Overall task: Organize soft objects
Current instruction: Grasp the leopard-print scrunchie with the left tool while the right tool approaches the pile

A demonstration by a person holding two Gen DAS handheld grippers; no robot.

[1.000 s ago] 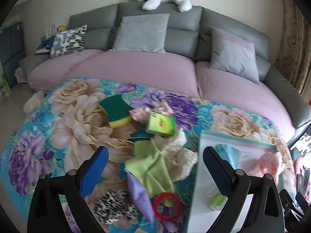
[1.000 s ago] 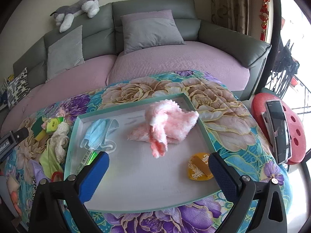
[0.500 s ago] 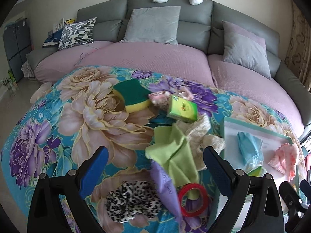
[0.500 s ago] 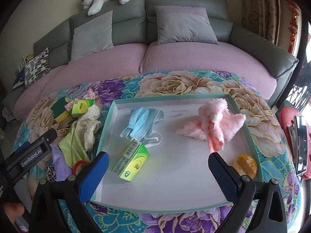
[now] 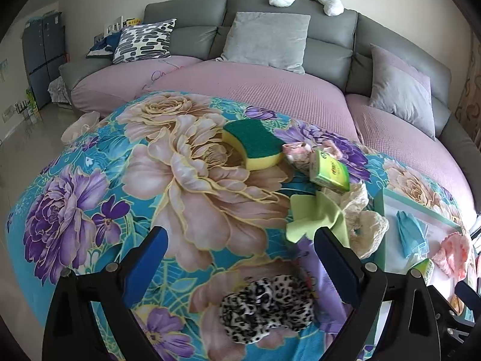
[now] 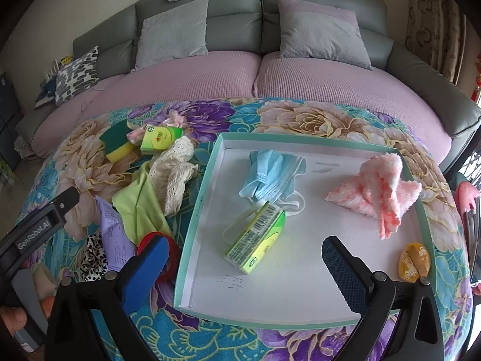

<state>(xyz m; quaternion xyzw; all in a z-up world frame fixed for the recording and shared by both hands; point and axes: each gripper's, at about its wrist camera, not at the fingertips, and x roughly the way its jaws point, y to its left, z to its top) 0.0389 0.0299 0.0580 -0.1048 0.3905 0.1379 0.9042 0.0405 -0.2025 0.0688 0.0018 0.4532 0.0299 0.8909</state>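
Left tool: fingers spread wide, holding nothing, above the flowered surface near the leopard-print scrunchie.
Right tool: also spread and empty, over the near edge of the tray.
Tray contents: blue face mask, green tissue pack, pink fluffy cloth.
Loose pile left of tray: sponge, second tissue pack, green cloth, cream lace, red ring.
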